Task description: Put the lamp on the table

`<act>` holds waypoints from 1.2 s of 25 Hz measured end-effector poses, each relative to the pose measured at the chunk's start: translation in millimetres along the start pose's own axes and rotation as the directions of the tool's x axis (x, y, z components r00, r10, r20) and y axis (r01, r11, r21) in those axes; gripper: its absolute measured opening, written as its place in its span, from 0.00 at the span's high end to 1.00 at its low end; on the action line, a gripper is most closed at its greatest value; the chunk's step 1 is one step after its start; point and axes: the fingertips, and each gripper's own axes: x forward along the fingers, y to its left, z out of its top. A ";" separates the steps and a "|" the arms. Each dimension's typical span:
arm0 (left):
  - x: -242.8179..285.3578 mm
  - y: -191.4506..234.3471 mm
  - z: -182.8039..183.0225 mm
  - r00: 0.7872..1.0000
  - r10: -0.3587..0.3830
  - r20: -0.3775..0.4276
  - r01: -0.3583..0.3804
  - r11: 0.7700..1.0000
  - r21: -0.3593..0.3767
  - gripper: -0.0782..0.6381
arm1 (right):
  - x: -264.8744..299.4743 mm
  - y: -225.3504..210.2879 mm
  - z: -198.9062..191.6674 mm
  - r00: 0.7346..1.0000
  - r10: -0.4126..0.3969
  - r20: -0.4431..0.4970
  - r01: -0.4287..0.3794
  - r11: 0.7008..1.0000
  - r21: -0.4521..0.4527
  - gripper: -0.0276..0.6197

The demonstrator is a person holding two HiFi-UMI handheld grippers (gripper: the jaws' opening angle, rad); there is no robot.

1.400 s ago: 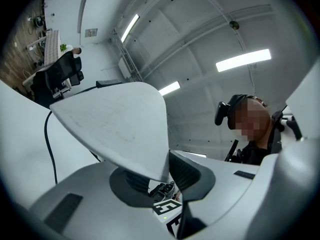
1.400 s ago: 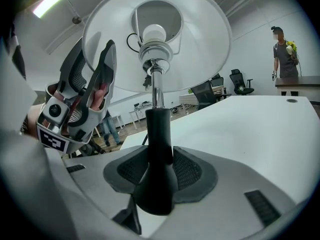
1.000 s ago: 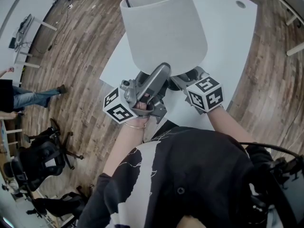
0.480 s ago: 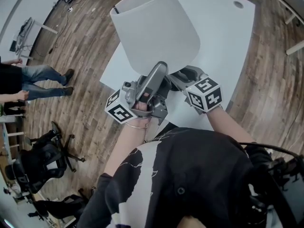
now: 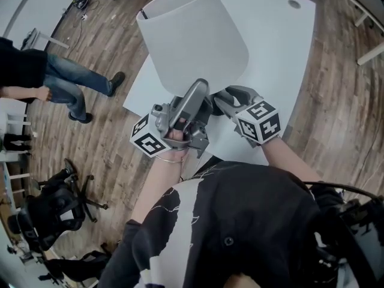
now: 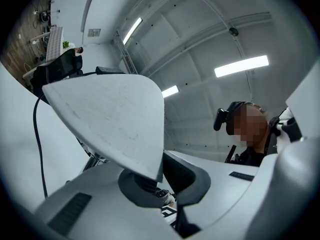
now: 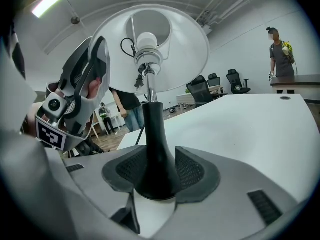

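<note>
A lamp with a white shade (image 5: 192, 41) stands on the white table (image 5: 282, 47) near its front edge. My left gripper (image 5: 203, 89) points up at the shade and is shut on the shade's lower rim (image 6: 145, 154). In the right gripper view the bulb (image 7: 147, 41) and the black flared base (image 7: 156, 169) show. My right gripper (image 7: 157, 176) has the base between its pads; its jaws have just been opening and stand wide. In the head view the shade hides the base and the right gripper's (image 5: 227, 98) tips.
A person (image 5: 66, 83) walks on the wooden floor left of the table. Office chairs (image 5: 48, 203) stand at the lower left. Another person (image 7: 278, 54) stands beyond the table's far end. The lamp's black cord (image 6: 36, 134) hangs down beside the shade.
The shade has shifted a little to the left in the head view. A person has walked into view on the floor at the left. Both grippers stay at the lamp.
</note>
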 end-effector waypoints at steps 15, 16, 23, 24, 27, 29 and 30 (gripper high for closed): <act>-5.0 -12.8 -10.9 1.000 -0.012 -0.012 0.012 1.000 -0.013 0.87 | -36.9 -2.8 -8.9 0.996 -0.090 0.020 0.090 0.996 0.007 0.79; -5.3 -12.8 -11.7 1.000 -0.014 -0.014 0.014 1.000 -0.015 0.87 | -37.9 -3.0 -9.5 0.995 -0.095 0.021 0.095 0.995 0.008 0.80; -11.6 -20.0 -14.9 0.999 -0.026 -0.023 0.026 0.999 -0.024 0.87 | -54.5 5.5 -13.3 0.992 -0.121 0.042 0.121 0.993 0.017 0.88; -12.8 -21.4 -15.7 0.999 -0.028 -0.025 0.027 0.999 -0.026 0.87 | -58.0 6.9 -14.4 0.991 -0.126 0.047 0.125 0.992 0.023 0.89; -15.5 -24.3 -17.5 0.999 -0.030 -0.031 0.029 0.999 -0.025 0.87 | -68.9 8.1 -17.6 0.988 -0.146 0.057 0.144 0.989 0.034 0.90; -17.0 -25.4 -18.4 0.999 -0.029 -0.031 0.028 0.999 -0.025 0.87 | -76.6 7.8 -19.9 0.985 -0.158 0.064 0.156 0.987 0.041 0.90; -17.9 -25.8 -19.0 0.999 -0.027 -0.030 0.027 0.999 -0.025 0.87 | -80.7 8.0 -21.2 0.985 -0.162 0.066 0.159 0.986 0.043 0.90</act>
